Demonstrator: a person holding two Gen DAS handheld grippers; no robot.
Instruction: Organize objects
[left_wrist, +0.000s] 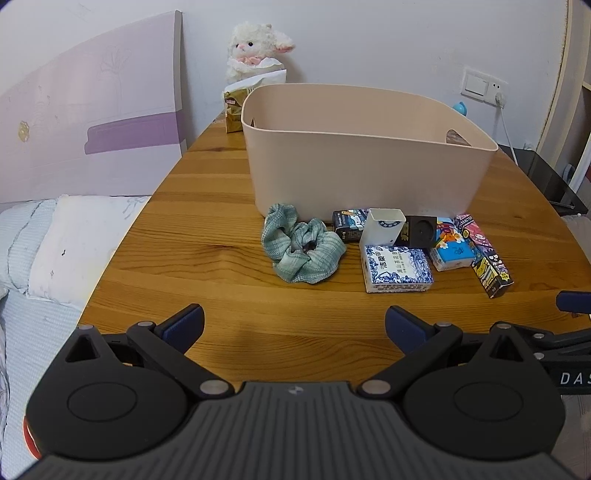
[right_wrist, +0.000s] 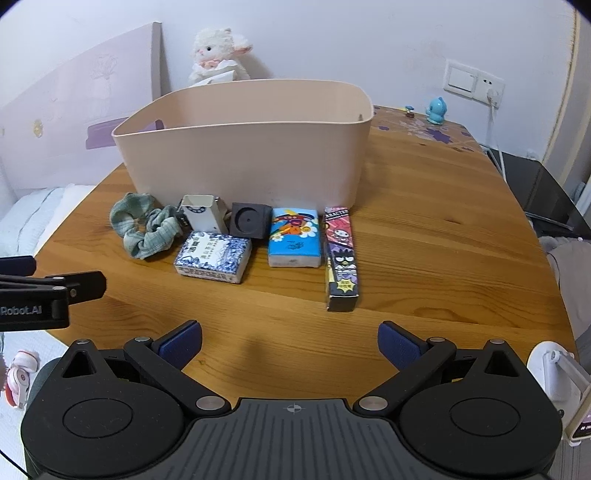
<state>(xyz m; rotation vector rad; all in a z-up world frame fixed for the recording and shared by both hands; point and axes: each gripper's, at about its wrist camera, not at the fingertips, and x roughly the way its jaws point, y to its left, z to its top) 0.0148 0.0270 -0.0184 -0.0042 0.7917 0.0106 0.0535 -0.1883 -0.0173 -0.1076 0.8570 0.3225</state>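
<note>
Smooth beige plastic bin (right_wrist: 243, 147) on wooden counter (right_wrist: 424, 229); ribbed green scrunchie (right_wrist: 147, 229), glossy packs before it. Both tongs (left_wrist: 294, 325) (right_wrist: 290, 343) spread, empty.

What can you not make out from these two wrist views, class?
- Bin floor: hidden by its own front wall, both views.
- Dark blue box: partly behind the white box in the left view, nearly gone in the right.
- Tissue packet behind the bin: label too small, left view.

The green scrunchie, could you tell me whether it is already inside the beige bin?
No, the green scrunchie lies on the wooden table in front of the beige bin.
</note>
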